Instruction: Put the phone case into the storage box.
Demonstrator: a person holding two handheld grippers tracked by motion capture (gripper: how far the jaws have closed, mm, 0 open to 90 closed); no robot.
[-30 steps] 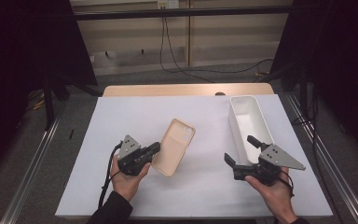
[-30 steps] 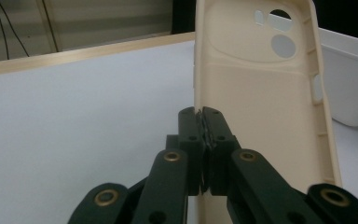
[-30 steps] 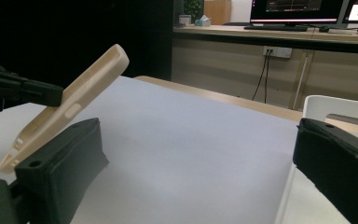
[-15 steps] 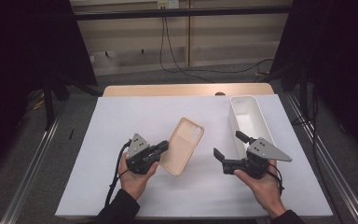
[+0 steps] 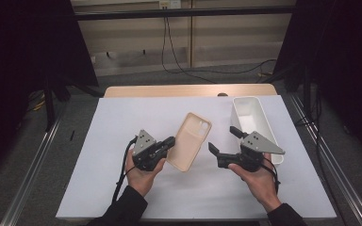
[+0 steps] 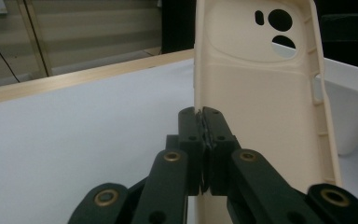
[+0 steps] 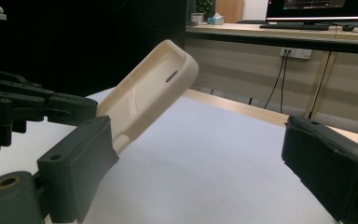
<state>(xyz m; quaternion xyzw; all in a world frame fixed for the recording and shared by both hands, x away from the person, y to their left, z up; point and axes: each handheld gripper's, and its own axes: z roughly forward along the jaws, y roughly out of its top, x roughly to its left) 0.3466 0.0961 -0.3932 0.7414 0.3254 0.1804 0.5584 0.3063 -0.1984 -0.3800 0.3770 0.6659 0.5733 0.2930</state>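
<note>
A beige phone case (image 5: 191, 141) is held tilted above the white table sheet, open side up, with its camera cut-outs at the far end. My left gripper (image 5: 169, 143) is shut on the case's near left edge; the left gripper view shows both pads pinching that thin wall (image 6: 201, 114) of the case (image 6: 256, 93). My right gripper (image 5: 223, 139) stands open just right of the case, pointing at it. Its jaws have just been closing a little, with nothing between them (image 7: 196, 158). In the right gripper view the case (image 7: 149, 98) rises beyond the left jaw.
A white rectangular bin (image 5: 264, 117) stands at the right of the sheet, close behind my right hand; its wall (image 6: 349, 107) shows behind the case. The white sheet (image 5: 122, 117) covers the table, with a wooden strip (image 5: 188, 90) along the far edge.
Both hands have moved toward the middle. The left gripper carried the case to the right and a little up; the right gripper came leftward, nearer the case.
</note>
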